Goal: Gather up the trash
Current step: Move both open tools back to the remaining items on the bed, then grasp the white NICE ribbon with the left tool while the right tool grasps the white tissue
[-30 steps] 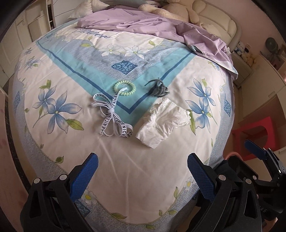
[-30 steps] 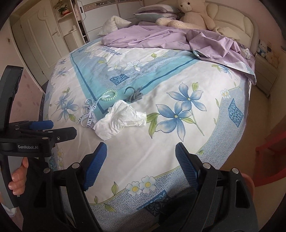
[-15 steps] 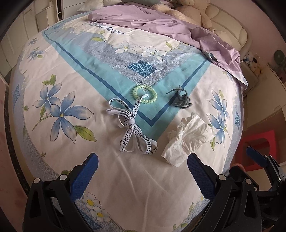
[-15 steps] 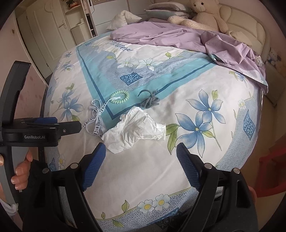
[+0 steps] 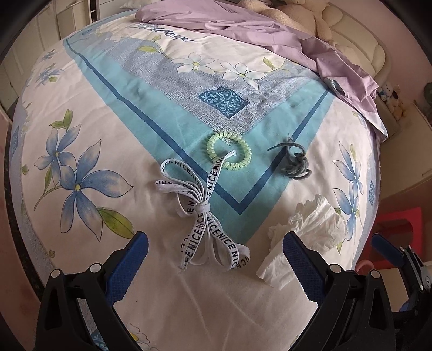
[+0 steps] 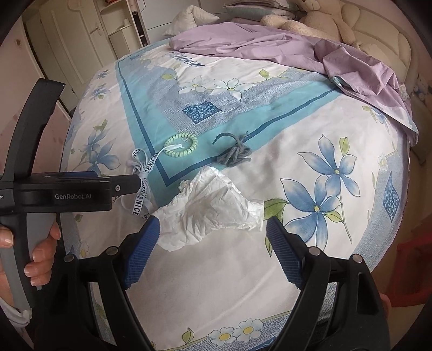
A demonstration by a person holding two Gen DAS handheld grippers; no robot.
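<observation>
The bed (image 6: 270,270) fills both views, its flowered cover bare and flat on the near half; its right edge drops to the floor beside a red stool (image 5: 397,229). A lilac sheet (image 6: 270,46) lies bunched across the far end, with a stuffed bear (image 6: 318,19) behind it, cut off at the top.

The crumpled tissue (image 6: 213,205) lies near the right edge of the bed. The right gripper (image 6: 210,248) hangs over it with fingers (image 6: 140,253) spread wide, the left one overlapping the tissue's near left corner; whether it touches cannot be told. The left gripper (image 5: 216,267) is also spread, empty, over the near loops of a printed ribbon (image 5: 202,213). Its right finger hides part of the tissue.

Farther off lie a green coil hair tie (image 5: 229,151), touching the ribbon's end, and a grey knotted cord (image 5: 294,162) to its right. A hand (image 6: 40,256) grips the left handle.
</observation>
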